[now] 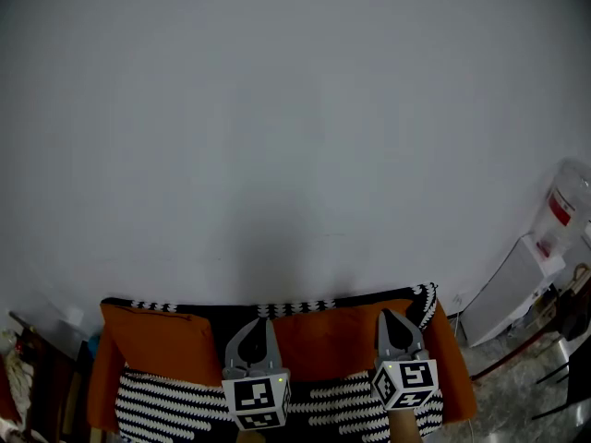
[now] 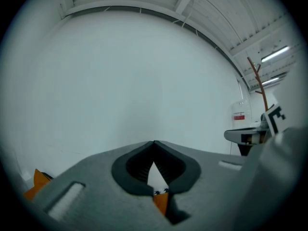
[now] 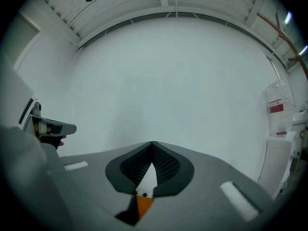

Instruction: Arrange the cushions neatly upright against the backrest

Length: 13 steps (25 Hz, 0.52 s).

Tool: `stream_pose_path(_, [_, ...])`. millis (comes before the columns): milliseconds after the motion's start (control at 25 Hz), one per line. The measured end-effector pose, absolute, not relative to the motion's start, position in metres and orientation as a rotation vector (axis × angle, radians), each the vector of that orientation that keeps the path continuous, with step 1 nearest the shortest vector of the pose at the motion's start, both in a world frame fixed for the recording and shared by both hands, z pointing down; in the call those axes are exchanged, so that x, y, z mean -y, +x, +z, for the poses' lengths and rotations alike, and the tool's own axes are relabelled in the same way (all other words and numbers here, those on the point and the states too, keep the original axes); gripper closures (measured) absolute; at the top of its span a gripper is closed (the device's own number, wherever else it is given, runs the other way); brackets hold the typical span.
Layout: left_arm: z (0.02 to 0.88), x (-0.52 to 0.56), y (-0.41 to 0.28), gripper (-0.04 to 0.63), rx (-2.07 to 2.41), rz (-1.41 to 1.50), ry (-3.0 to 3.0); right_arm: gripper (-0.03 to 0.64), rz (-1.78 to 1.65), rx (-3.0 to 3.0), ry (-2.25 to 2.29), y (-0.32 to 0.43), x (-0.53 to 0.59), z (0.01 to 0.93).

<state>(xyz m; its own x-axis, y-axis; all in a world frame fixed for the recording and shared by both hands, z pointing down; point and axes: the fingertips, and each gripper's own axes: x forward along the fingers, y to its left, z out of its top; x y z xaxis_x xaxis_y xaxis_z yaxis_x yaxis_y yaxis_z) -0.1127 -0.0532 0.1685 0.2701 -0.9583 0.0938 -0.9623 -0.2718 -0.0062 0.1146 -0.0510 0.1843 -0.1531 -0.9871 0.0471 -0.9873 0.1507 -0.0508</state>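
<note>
The sofa shows only along the bottom of the head view. One orange cushion (image 1: 152, 344) leans at its left and a second orange cushion (image 1: 328, 344) stands right of it, both against the backrest (image 1: 295, 307) with its black-and-white trim. My left gripper (image 1: 262, 319) is raised in front of the gap between the cushions, shut and holding nothing. My right gripper (image 1: 389, 312) hangs in front of the second cushion's right end, also shut and empty. Both gripper views face the white wall; the left gripper (image 2: 154, 142) and right gripper (image 3: 153, 142) show only an orange sliver below their tips.
A black-and-white striped throw (image 1: 166, 404) lies over the seat below the cushions. At the right stand a white appliance (image 1: 512, 289) and a water bottle (image 1: 563, 206) on it. Dark furniture (image 1: 28, 367) sits left of the sofa. A plain white wall (image 1: 295, 137) fills the rest.
</note>
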Motion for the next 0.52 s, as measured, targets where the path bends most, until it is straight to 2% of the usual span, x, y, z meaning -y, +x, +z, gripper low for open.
stream_pose_path(520, [0.1631,0.0552,-0.1080,0.594,1.845,0.109,2.488,0.607,0.096,2.367,2.038,0.1179,0.0513,0.1839])
